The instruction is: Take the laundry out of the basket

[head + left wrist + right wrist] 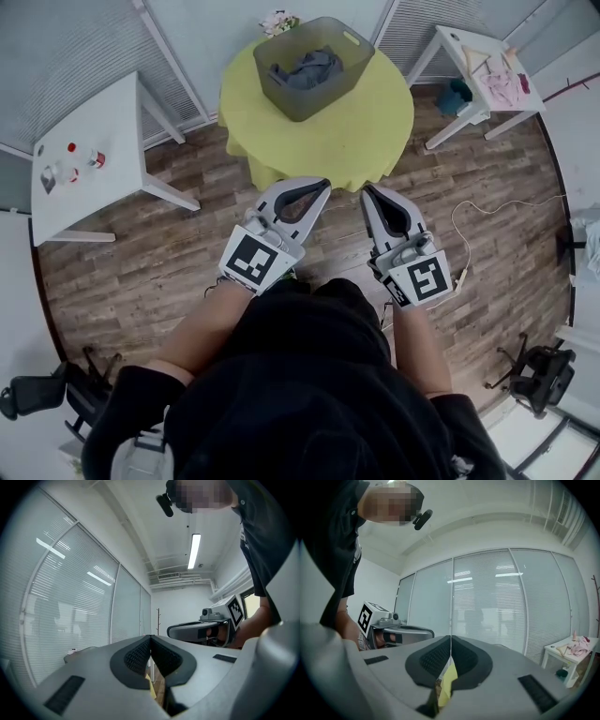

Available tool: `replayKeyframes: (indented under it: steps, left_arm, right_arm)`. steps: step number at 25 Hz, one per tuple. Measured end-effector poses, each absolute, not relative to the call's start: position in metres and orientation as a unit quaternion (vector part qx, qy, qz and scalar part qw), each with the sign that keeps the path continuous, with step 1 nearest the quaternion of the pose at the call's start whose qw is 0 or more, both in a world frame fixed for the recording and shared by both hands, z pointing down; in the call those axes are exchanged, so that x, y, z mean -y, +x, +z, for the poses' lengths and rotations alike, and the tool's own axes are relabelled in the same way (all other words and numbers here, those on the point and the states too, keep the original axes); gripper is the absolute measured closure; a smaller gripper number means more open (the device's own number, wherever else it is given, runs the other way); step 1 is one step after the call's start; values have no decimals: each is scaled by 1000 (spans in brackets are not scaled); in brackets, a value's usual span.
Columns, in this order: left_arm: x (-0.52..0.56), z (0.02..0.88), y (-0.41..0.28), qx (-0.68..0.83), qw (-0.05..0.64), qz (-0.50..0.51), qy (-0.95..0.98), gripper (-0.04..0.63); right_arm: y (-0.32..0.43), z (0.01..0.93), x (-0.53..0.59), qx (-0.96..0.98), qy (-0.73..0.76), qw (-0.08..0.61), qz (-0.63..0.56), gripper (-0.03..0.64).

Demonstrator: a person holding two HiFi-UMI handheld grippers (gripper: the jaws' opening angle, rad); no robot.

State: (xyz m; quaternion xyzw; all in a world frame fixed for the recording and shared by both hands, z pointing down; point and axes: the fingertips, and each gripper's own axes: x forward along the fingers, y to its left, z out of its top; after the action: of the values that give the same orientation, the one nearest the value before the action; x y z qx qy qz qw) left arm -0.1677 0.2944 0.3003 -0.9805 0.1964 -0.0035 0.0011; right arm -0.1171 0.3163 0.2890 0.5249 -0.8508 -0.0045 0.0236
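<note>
Approach step: the left tongs (322, 184) and right tongs (367, 191) are pressed together, empty, near the yellow desk (380, 127). Laundry (307, 67) lies in the basket (311, 101); next, reach in, jaws spread.

No words, brand names or numbers can be read anywhere. The only printed signs are two black-and-white square patterns: the left marker (255, 260) on the cube of the left gripper (314, 185), at about 8 o'clock from the middle of the head view, and the right marker (427, 278) on the cube of the right gripper (371, 191), at about 4 o'clock. Both are coded blocks, not letters. The small containers (70, 161) on the white worktop (112, 112) at 9 o'clock are too small to show any label.
</note>
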Motion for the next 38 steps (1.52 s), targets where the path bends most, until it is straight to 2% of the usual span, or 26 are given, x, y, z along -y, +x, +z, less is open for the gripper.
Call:
replayKeyframes:
  steps: [18, 25, 38]
  left_arm:
    - [-236, 301, -154, -207, 16, -28, -978, 584]
    - [-197, 305, -125, -228, -6, -24, -973, 584]
    - [-143, 305, -40, -250, 2, -51, -967, 584]
  right_arm:
    - [-103, 291, -253, 862, 506, 23, -6, 594]
    - [-74, 296, -215, 871, 491, 22, 2, 594]
    - [5, 297, -152, 888, 460, 14, 3, 594]
